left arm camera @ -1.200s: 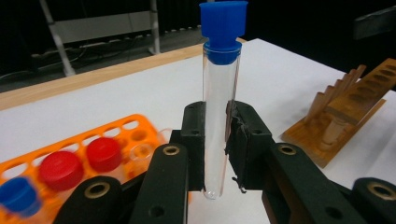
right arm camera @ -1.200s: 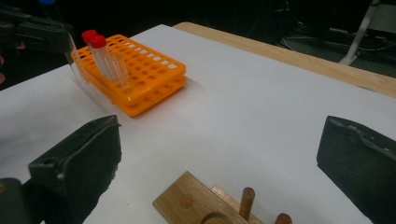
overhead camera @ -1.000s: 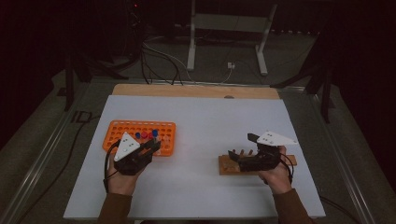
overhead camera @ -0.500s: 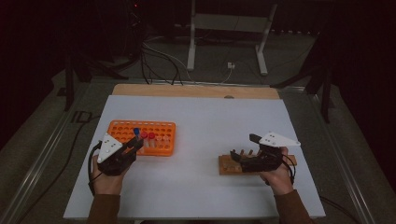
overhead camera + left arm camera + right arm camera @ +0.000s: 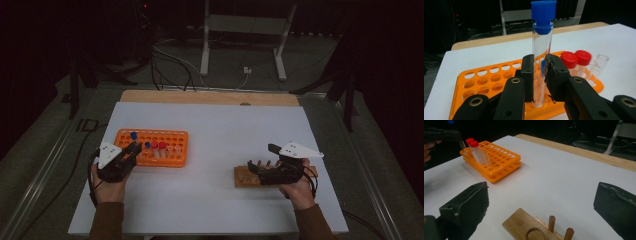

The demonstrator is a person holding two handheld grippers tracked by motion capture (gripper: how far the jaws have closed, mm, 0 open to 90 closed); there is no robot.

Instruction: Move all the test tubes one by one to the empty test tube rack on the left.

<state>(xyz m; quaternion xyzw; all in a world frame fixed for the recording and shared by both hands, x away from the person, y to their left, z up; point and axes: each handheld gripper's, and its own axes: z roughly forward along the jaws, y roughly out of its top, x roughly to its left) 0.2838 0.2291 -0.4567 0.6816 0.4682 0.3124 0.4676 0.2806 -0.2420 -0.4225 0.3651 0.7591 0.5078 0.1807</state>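
Note:
My left gripper (image 5: 540,77) is shut on a clear test tube with a blue cap (image 5: 542,47), held upright. The tube's lower end hangs at the near edge of the orange rack (image 5: 486,82). In the high view the left gripper (image 5: 120,160) is at the rack's (image 5: 170,155) left front corner, with the blue-capped tube (image 5: 134,136) above it. Two red-capped tubes (image 5: 575,58) and another blue-capped one stand in the rack. My right gripper (image 5: 270,167) is open, its jaws wide apart over a wooden peg stand (image 5: 524,225).
The white table top (image 5: 225,125) has a wooden strip along its far edge. A clear uncapped tube (image 5: 600,61) stands beside the red-capped ones. Cables and a metal stand's legs (image 5: 240,45) lie on the dark floor beyond the table.
My left gripper has moved left and toward the person, from over the rack's middle to its left front corner, carrying the blue-capped tube. The right gripper has barely moved.

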